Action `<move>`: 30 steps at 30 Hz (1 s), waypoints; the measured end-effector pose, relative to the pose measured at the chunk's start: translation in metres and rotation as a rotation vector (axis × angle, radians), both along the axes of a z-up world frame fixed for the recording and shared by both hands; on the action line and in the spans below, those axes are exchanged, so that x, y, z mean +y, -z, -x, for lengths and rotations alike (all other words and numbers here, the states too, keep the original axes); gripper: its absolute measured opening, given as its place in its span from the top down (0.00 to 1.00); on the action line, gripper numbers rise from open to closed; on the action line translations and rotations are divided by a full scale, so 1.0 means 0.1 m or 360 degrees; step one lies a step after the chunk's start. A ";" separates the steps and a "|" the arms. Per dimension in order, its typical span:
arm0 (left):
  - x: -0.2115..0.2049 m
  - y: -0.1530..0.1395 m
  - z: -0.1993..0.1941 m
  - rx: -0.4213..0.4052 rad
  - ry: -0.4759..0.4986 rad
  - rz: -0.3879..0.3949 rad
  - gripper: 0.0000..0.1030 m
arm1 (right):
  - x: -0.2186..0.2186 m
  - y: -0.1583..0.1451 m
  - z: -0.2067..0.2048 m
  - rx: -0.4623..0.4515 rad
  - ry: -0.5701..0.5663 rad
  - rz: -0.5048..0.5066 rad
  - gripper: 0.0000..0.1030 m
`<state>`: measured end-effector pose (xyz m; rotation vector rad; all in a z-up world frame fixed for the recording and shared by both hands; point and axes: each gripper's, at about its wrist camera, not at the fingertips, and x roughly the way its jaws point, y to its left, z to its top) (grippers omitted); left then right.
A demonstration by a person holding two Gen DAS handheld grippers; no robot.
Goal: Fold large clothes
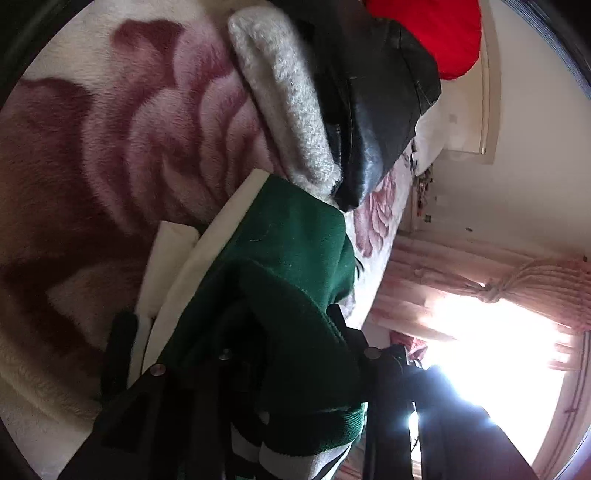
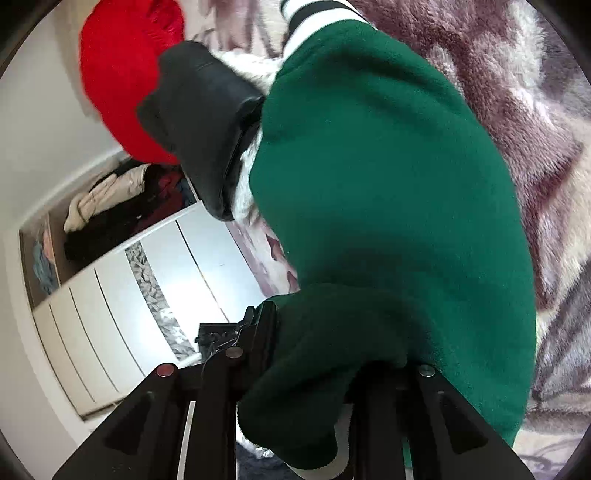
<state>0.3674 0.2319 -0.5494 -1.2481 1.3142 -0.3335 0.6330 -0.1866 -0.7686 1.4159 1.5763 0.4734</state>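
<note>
A dark green jacket (image 1: 280,258) with cream sleeves (image 1: 177,258) and striped ribbed trim lies on the floral plush blanket (image 1: 110,129). My left gripper (image 1: 236,354) is shut on a bunched fold of the green jacket, with one black finger (image 1: 118,350) visible at the left. In the right wrist view the green jacket (image 2: 388,184) fills the middle. My right gripper (image 2: 321,343) is shut on its green fabric, which hides the fingertips.
A black leather jacket (image 1: 376,110) with grey fleece lining (image 1: 288,103) and a red garment (image 1: 436,33) lie beyond the green one; both also show in the right wrist view (image 2: 199,125) (image 2: 125,81). A white wardrobe (image 2: 140,295) stands left, a bright window (image 1: 491,350) with pink curtains is at the right.
</note>
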 end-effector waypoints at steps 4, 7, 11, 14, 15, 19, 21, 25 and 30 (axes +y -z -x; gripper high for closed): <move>-0.09 -0.13 -0.08 -0.0056 0.0162 0.0121 0.61 | -0.09 -0.03 0.01 0.0010 0.0067 -0.0137 0.46; -0.19 -0.25 -0.16 -0.0142 0.0246 0.0240 0.50 | -0.21 -0.09 0.08 0.0008 0.0195 -0.0190 0.29; -0.29 -0.27 -0.40 -0.0187 0.0311 0.0185 0.50 | -0.29 -0.17 0.07 0.0015 0.0417 -0.0230 0.18; -0.35 -0.21 -0.51 -0.0165 0.0292 0.0191 0.50 | -0.35 -0.18 0.01 0.0025 0.0555 -0.0250 0.09; -0.35 -0.18 -0.52 -0.0147 0.0238 0.0271 0.50 | -0.37 -0.19 -0.01 0.0024 0.0565 -0.0235 0.09; -0.25 -0.03 -0.38 -0.0047 0.0023 0.0597 0.48 | -0.49 -0.21 -0.03 0.0025 0.0633 -0.0340 0.02; -0.24 -0.10 -0.38 -0.0096 0.0080 0.0513 0.48 | -0.54 -0.26 -0.04 0.0021 0.0620 -0.0386 0.02; -0.29 -0.07 -0.32 -0.0056 -0.0045 0.0727 0.44 | -0.59 -0.36 -0.03 -0.0008 0.0593 -0.0286 0.02; -0.31 -0.12 -0.30 -0.0041 -0.0136 0.0808 0.44 | -0.61 -0.41 -0.01 -0.0051 0.0705 -0.0418 0.00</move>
